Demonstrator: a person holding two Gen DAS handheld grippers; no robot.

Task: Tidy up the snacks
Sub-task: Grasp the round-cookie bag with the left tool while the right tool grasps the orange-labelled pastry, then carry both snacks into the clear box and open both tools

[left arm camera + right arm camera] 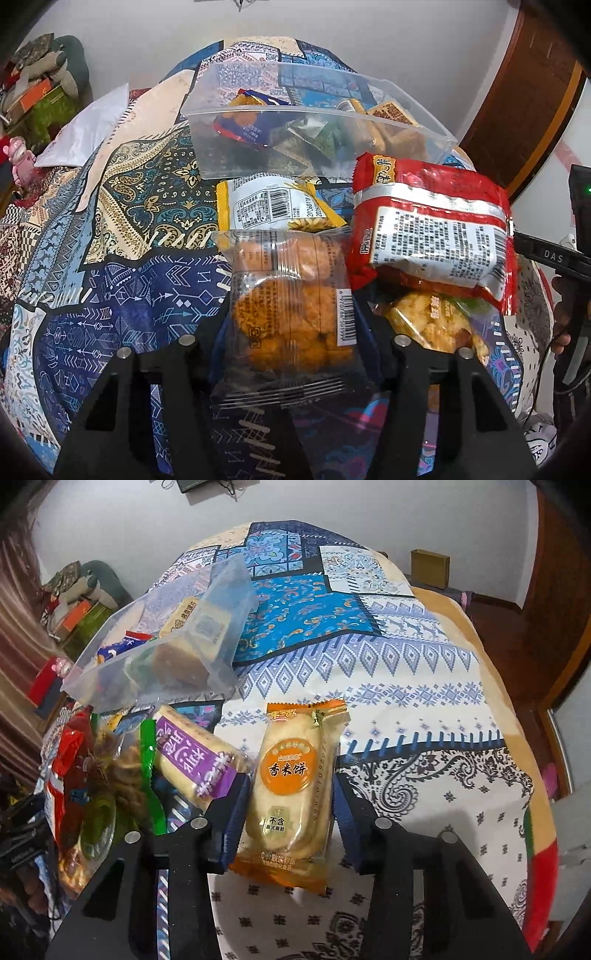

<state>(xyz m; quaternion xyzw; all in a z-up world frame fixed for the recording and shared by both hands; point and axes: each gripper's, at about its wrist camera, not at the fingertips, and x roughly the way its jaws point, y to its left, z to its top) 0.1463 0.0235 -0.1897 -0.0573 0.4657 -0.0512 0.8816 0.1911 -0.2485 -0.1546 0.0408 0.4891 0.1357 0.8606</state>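
Left wrist view: the left gripper (291, 332) pinches a clear cookie pack (291, 314), with the bin (229, 155) just beyond. Right wrist view: the right gripper (291, 812) brackets the rice cracker (295, 797); I cannot tell whether it grips. Best lift each pack clear of the pile, carry it over the bin's near wall, then release low.

Left gripper (291, 314): matte black frame showing four round silver screw heads, slotted cutouts in the side plates. Right gripper (290, 805): same black body and silver screws, fingers (232, 819) wearing ribbed dark-blue pads. In the left wrist view the other unit's black body is showing white "DAS" lettering, a green LED glowing, a thin cable hanging below.
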